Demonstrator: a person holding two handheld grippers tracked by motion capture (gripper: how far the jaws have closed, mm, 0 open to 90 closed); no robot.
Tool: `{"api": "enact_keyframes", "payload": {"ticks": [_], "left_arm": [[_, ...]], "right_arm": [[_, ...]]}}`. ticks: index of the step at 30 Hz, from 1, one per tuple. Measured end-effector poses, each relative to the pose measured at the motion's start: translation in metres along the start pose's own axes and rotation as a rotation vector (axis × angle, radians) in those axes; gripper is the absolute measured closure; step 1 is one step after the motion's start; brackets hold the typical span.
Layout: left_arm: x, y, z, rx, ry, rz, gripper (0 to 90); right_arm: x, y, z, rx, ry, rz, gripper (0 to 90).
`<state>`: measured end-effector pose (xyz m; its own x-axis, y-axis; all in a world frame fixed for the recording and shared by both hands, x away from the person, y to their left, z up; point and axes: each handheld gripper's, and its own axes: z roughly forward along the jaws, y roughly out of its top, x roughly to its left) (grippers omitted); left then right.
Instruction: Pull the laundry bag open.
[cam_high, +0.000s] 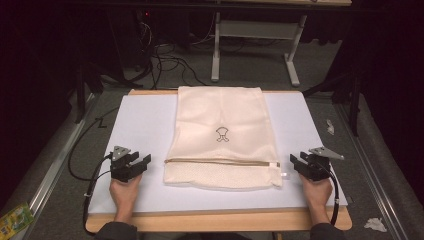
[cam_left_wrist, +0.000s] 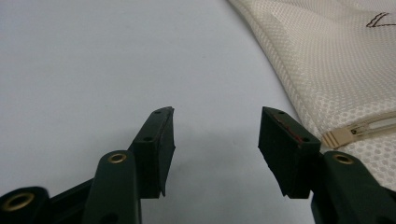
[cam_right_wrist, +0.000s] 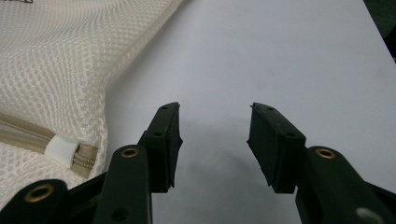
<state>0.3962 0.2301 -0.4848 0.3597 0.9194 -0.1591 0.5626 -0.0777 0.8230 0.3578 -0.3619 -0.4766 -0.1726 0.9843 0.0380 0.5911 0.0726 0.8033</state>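
A cream mesh laundry bag (cam_high: 222, 135) lies flat in the middle of a smooth, matte pale-grey mat (cam_high: 140, 125) that covers a wooden table (cam_high: 215, 221). The bag is a tall rectangle of soft, fine honeycomb netting with a small dark line emblem (cam_high: 222, 134) printed near its centre, and a tan zipper (cam_high: 220, 162) runs straight across it close to the near edge. In the right gripper view the zipper ends in a small white fabric tab (cam_right_wrist: 60, 148); in the left gripper view its other end shows a flat beige stop (cam_left_wrist: 343, 136). The left gripper (cam_high: 141, 163) rests on the mat just left of the bag, its blocky black jaws apart with nothing between them. The right gripper (cam_high: 296, 162) sits just right of the bag's zipper end, jaws likewise spread and empty, over bare mat.
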Motion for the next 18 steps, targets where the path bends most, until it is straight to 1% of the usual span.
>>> {"api": "enact_keyframes", "payload": {"ticks": [3,18], "left_arm": [[0.0001,0.0000,0.0003,0.005,0.000,-0.001,45.4],[0.0000,0.0000,0.0010,0.012,-0.004,-0.001,44.9]], "right_arm": [[-0.0015,-0.0002,-0.0002,-0.003,0.001,0.020,53.5],[-0.0027,0.0000,0.0008,0.004,0.009,0.025,52.9]]}}
